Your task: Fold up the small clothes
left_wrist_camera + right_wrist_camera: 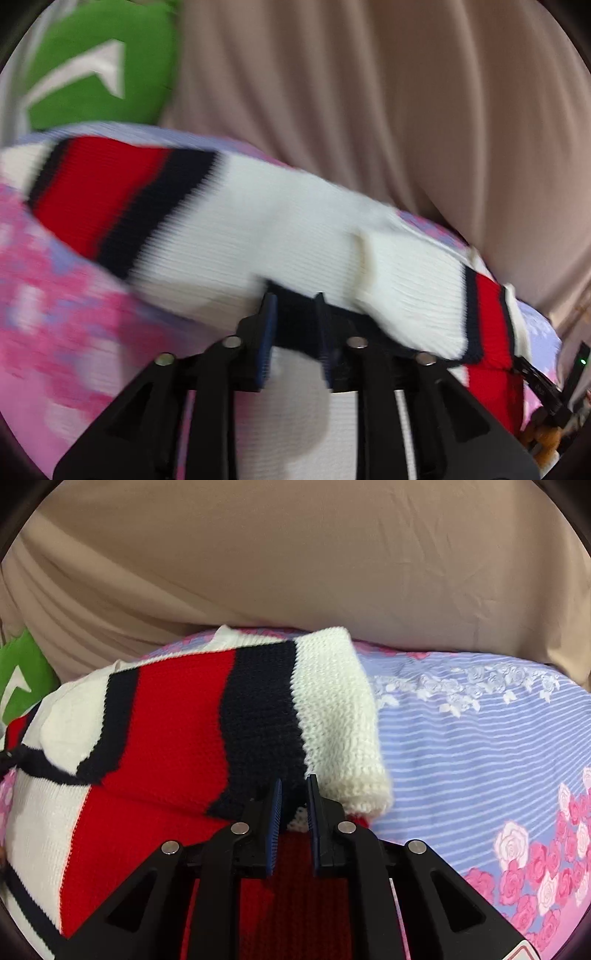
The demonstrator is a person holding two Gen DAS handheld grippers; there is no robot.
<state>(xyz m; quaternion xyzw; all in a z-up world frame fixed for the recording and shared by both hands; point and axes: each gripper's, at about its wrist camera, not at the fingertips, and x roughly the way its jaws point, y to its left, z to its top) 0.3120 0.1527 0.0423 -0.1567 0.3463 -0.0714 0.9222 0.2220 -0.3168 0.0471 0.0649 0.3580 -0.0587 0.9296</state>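
A white knit sweater (258,229) with red and navy bands lies on the bed, blurred in the left wrist view. My left gripper (294,300) sits at its near edge with its jaws apart, and a navy hem strip lies across the gap between the fingers. In the right wrist view the sweater (159,731) has a sleeve (332,709) folded over its red and navy front. My right gripper (294,780) is at the sleeve's near end with its jaws close together and navy and white knit pinched between the pads.
The bed carries a lilac striped sheet (480,738) with pink roses, which looks pink and blurred (55,295) in the left wrist view. A beige draped cloth (295,554) rises behind the bed. A green cushion (92,74) with a white arrow sits at the far left.
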